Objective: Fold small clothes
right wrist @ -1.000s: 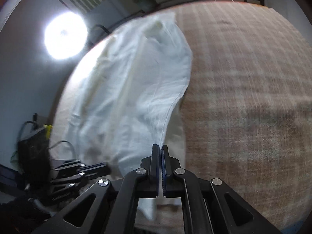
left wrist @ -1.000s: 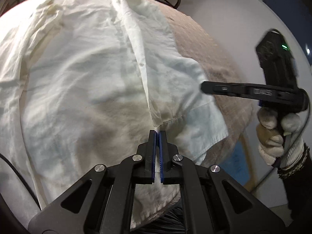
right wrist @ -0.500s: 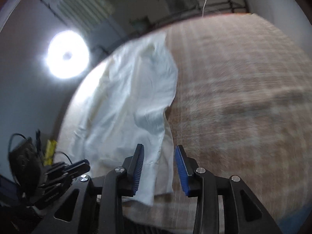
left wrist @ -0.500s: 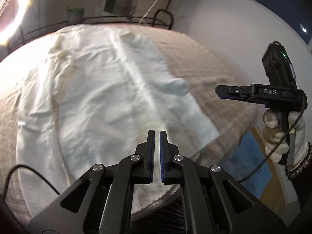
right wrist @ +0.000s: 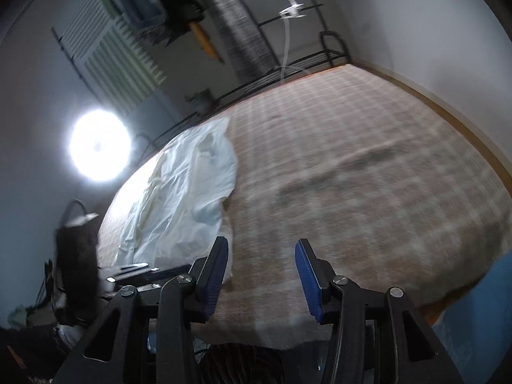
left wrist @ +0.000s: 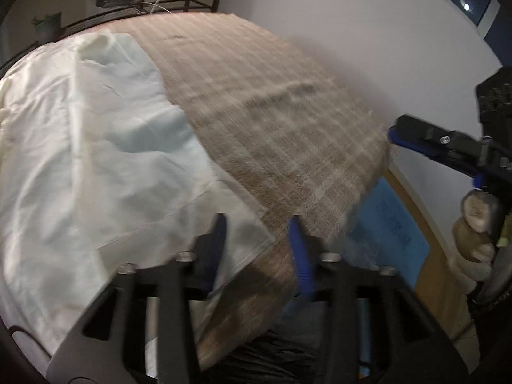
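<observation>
A white shirt (left wrist: 96, 166) lies spread on the left part of a tan plaid bed cover (left wrist: 275, 121). It also shows in the right wrist view (right wrist: 188, 198), rumpled, at the left of the cover (right wrist: 352, 176). My left gripper (left wrist: 259, 243) is open and empty, raised over the shirt's near right corner. My right gripper (right wrist: 260, 272) is open and empty above the cover's near edge, to the right of the shirt. The right gripper also shows in the left wrist view (left wrist: 416, 140), held in a gloved hand at the far right.
A bright round lamp (right wrist: 97, 147) stands at the left. A black metal rail (right wrist: 288, 64) runs along the bed's far end. A white wall (left wrist: 352, 32) borders the bed on the right. A blue sheet (left wrist: 390, 224) lies beside the bed's near right corner. Dark gear (right wrist: 76, 256) stands at the left.
Both grippers were shut on the shirt's edge a second ago. Both have opened, let the shirt go and pulled back and up. The shirt now lies on the cover.
</observation>
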Available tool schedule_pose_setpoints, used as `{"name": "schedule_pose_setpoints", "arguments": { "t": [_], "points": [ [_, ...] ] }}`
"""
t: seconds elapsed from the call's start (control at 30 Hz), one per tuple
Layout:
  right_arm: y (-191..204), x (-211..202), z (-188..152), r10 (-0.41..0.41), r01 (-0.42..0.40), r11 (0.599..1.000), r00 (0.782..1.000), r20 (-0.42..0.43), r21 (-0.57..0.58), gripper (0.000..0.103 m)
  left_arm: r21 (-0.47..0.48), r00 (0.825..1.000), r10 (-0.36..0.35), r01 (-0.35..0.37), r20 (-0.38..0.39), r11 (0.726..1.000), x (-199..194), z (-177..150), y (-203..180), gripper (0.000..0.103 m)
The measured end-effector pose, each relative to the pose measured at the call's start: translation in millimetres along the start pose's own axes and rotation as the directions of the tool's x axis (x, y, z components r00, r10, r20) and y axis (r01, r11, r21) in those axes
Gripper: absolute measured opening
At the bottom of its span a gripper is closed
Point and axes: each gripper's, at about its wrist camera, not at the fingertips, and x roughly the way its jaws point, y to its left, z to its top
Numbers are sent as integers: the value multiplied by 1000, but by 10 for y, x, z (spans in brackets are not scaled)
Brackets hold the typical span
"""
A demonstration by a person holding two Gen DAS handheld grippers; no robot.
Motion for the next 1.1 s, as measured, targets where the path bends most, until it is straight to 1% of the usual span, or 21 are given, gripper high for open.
{"name": "schedule_pose_setpoints", "arguments": {
  "t": [0.03, 0.13, 0.23, 0.27, 0.3, 0.33, 0.37, 0.4, 0.43, 0.5, 0.57, 0.67, 0.73, 0.83, 0.93, 0.97, 1.1],
  "points": [
    [-49, -35, -2, -5, 5, 1000, 1000, 6, 13, 47, 13, 999, 36, -35, -18, 999, 84, 21, -42, 48],
    [-160, -140, -24, -14, 13, 999, 1000, 16, 34, 47, 5, 995, 73, -73, -61, 997, 222, 5, -67, 48],
    [-217, -195, -17, -15, 14, 999, 1000, 23, 42, 47, 19, 993, 109, -108, -43, 994, 248, -8, -104, 48],
    [-220, -193, -13, -15, 14, 999, 1000, 25, 42, 47, 26, 992, 118, -117, -37, 993, 252, -12, -116, 46],
    [-222, -187, -7, -13, 11, 999, 1000, 27, 42, 47, 29, 992, 125, -124, -27, 992, 251, -17, -110, 40],
    [-222, -168, 4, -8, 7, 999, 1000, 27, 42, 47, 28, 988, 152, -151, -9, 988, 245, -26, -80, 19],
    [-218, -146, 15, -2, 1, 999, 1000, 26, 41, 47, 20, 988, 154, -154, -4, 988, 243, -23, -34, 7],
    [-217, -120, 20, 3, -4, 999, 1000, 25, 41, 47, -3, 992, 126, -126, -4, 992, 230, -17, 37, 6],
    [-206, -78, 32, 11, -12, 999, 1000, 21, 39, 47, -46, 996, 85, -85, -9, 995, 206, -9, 128, 5],
    [-173, 24, 56, 25, -26, 999, 1000, 5, 29, 47, -146, 1000, 15, -15, 1, 989, 94, -22, 316, 5],
    [-135, 145, 95, 27, -26, 1000, 1000, -14, 11, 47, -213, 998, -36, 47, 56, 976, -125, -70, 430, 5],
    [-56, 385, 211, 47, -47, 999, 998, -45, -16, 47, -287, 988, -65, 103, 139, 952, -465, -186, 552, 4],
    [-34, 587, 310, 83, -83, 997, 995, -61, -4, 48, -322, 984, -74, 125, 165, 939, -574, -252, 613, 5],
    [8, 960, 491, 164, -161, 986, 983, -87, 44, 51, -348, 984, -63, 119, 166, 930, -604, -313, 673, 4],
    [121, 1427, 665, 241, -232, 970, 961, -138, 78, 53, -378, 980, -78, 143, 182, 915, -647, -357, 710, 5],
    [158, 1583, 698, 256, -244, 965, 954, -158, 92, 54, -405, 987, -34, 95, 155, 909, -675, -362, 715, 5],
    [358, 2161, 745, 293, -267, 955, 920, -260, 132, 53, -410, 982, -47, 120, 185, 904, -804, -393, 728, 5]
  ]
}}
